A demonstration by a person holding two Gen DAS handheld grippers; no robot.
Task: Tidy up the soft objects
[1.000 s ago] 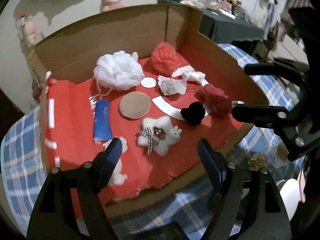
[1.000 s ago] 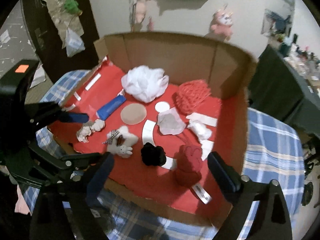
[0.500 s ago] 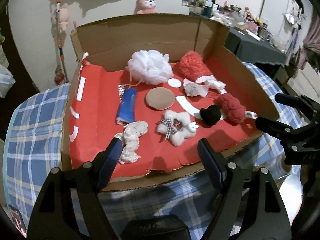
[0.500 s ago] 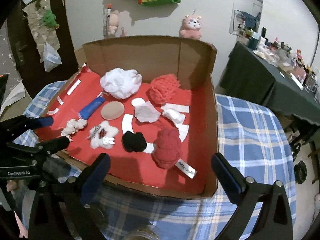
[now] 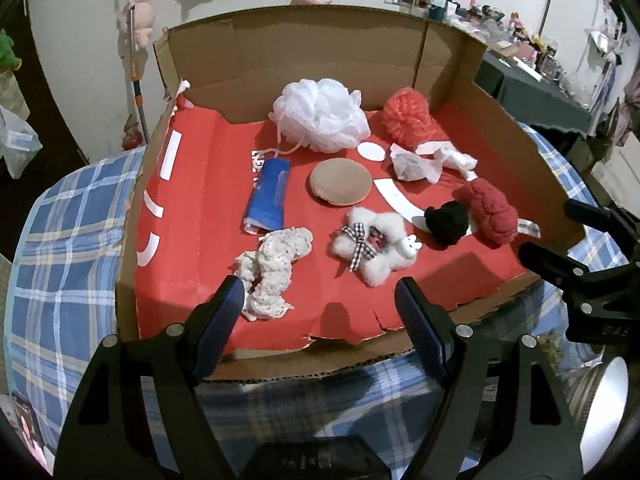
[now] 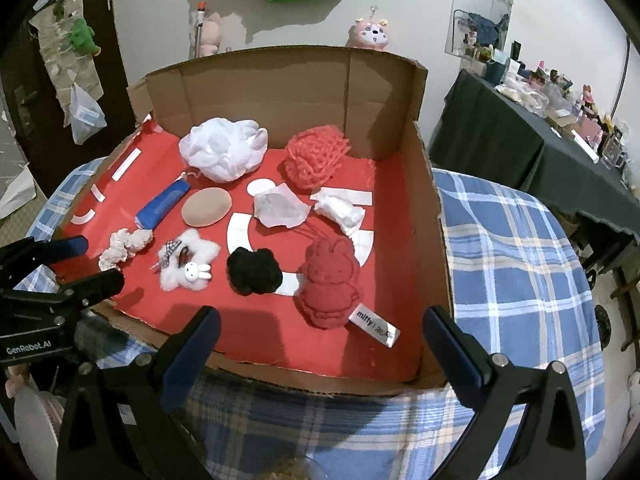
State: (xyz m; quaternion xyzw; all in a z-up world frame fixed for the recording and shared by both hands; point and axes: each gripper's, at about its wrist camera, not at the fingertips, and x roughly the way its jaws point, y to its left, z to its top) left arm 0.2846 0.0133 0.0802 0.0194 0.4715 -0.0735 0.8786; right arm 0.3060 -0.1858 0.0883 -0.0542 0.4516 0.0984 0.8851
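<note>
Two handheld grippers hover side by side over the near edge of a cardboard box [image 5: 304, 64] lined in red, which sits on a blue plaid cloth [image 6: 516, 248]. The left gripper [image 5: 320, 300] points into the box, its fingers spread wide and empty, just short of a cream knitted scrunchie [image 5: 276, 268]. The right gripper [image 6: 320, 336] is also spread wide and holds nothing, aimed at a red bunny-shaped cloth [image 6: 330, 280] near the box's front right. Beside that cloth lies a black pom-pom [image 6: 254, 270], then a white fluffy star [image 6: 188, 260]. Farther back rest a tan round pad [image 5: 340, 180], a blue roll [image 5: 268, 196], a white bath puff [image 5: 320, 114] and a red knitted ball [image 5: 408, 118].
</note>
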